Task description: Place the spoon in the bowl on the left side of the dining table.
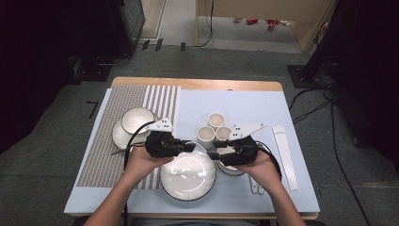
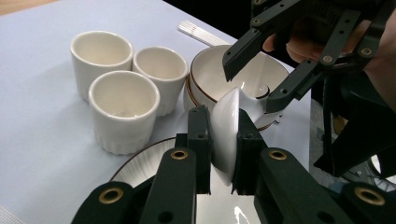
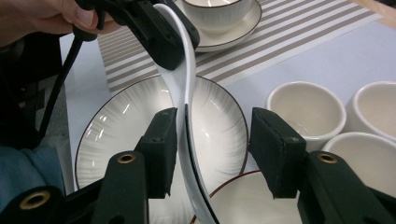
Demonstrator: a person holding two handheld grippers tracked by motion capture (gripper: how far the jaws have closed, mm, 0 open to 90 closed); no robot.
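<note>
A white ceramic spoon [image 2: 229, 135] hangs over the ribbed white plate [image 1: 188, 178] at the table's front middle. My left gripper [image 2: 223, 119] is shut on the spoon's bowl, both pads pressing it. The spoon's curved handle [image 3: 185, 70] runs down between the jaws of my right gripper [image 3: 215, 121], which stand open. The handle rests against one pad while the other pad is well clear of it. In the high view the left gripper [image 1: 192, 147] and right gripper [image 1: 212, 151] point at each other, tips almost meeting above the plate's far rim.
Three white cups [image 1: 215, 127] stand just behind the grippers. A brown-rimmed bowl [image 2: 210, 77] sits under the right hand. A bowl on a saucer [image 1: 136, 121] rests on the striped mat [image 1: 162, 99] at left. White sticks [image 1: 285, 155] lie at right.
</note>
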